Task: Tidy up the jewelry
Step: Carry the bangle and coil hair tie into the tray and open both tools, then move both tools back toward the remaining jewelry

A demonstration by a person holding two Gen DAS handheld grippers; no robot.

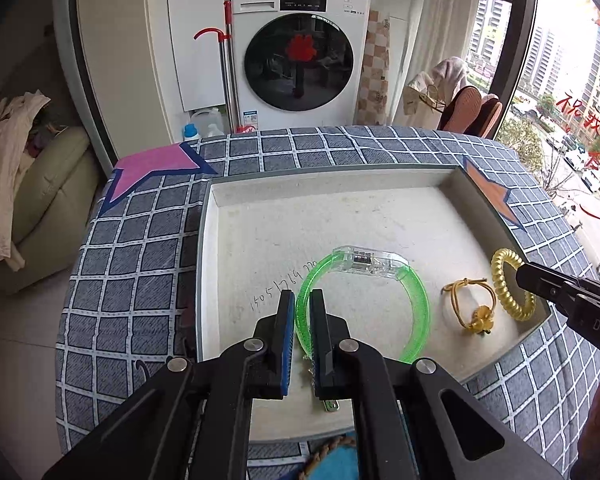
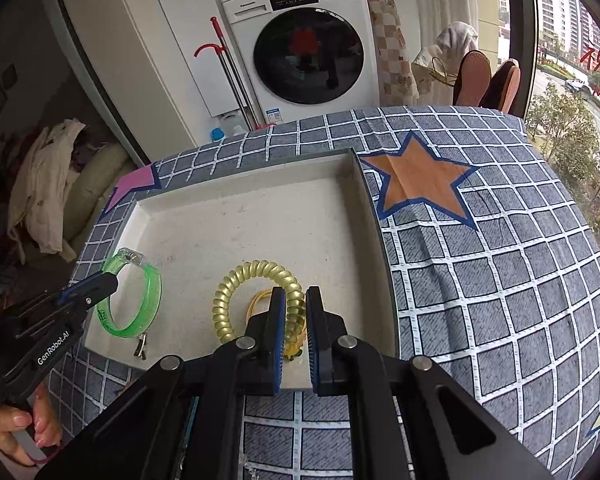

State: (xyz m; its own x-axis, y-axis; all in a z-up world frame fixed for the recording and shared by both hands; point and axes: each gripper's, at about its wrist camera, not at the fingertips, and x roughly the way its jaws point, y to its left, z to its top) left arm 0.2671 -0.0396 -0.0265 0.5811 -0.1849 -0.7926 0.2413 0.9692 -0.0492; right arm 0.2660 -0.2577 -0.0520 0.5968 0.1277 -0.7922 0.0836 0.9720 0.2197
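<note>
A shallow white tray [image 1: 228,200] lies on the checked tablecloth. In it are a green translucent bracelet [image 1: 416,300] with a clear clasp, a gold elastic hair tie [image 1: 466,300] with a bead, and a gold spiral coil band [image 1: 508,288]. My left gripper [image 1: 302,300] is open, its fingers straddling the bracelet's left rim. My right gripper [image 2: 296,300] is open, its fingers straddling the coil band's [image 2: 236,284] right side; the hair tie [image 2: 256,304] lies partly hidden behind them. The bracelet also shows in the right wrist view [image 2: 140,304].
A small metal clip [image 1: 330,404] lies at the tray's near edge under my left gripper. The tray [image 2: 364,184] sits beside an orange star [image 2: 416,180] on the cloth. A washing machine [image 1: 300,52] and mop stand beyond the table.
</note>
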